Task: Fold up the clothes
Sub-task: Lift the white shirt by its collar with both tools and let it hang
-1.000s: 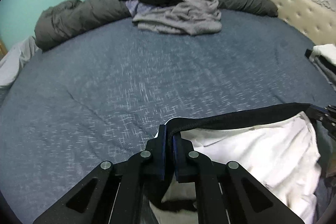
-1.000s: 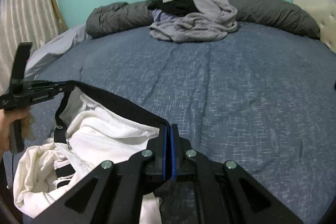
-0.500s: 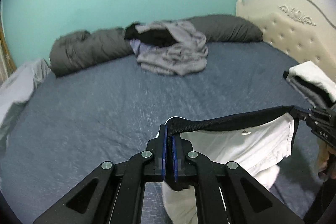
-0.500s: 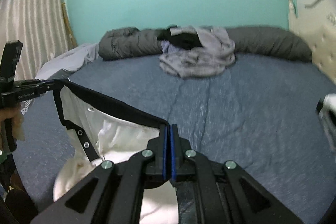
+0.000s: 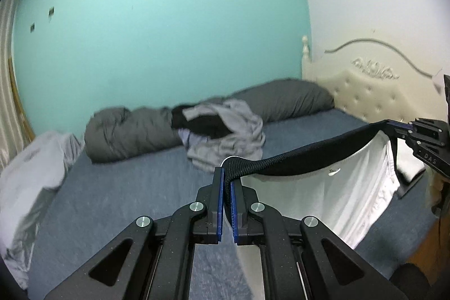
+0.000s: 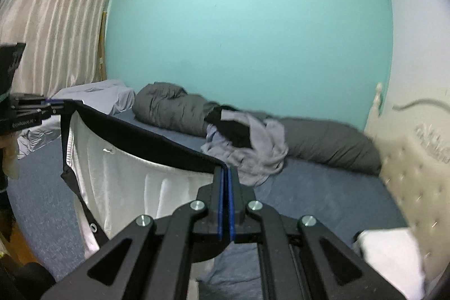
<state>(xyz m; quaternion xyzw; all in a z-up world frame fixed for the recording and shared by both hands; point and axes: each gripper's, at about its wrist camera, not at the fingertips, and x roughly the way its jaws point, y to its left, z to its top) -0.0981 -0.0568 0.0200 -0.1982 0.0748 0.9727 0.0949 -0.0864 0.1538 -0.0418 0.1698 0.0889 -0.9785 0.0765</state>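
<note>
A white garment with a black waistband (image 5: 306,156) hangs stretched between my two grippers above the blue bed (image 5: 135,187). My left gripper (image 5: 227,176) is shut on one end of the waistband. In the right wrist view the same white garment (image 6: 118,176) droops below its black band, and my right gripper (image 6: 225,173) is shut on the other end. Each gripper shows at the edge of the other's view: the right gripper (image 5: 399,128) and the left gripper (image 6: 53,103). A black drawstring with eyelets dangles from the garment.
A heap of grey and black clothes (image 5: 225,134) lies at the far side of the bed against dark grey pillows (image 5: 132,131). A cream tufted headboard (image 5: 365,92) stands at the right. A folded white stack (image 6: 391,257) rests near the headboard. Pale bedding (image 5: 33,167) lies at the left.
Both grippers have risen, lifting the white garment off the bed until it hangs freely with its waistband pulled taut between them.
</note>
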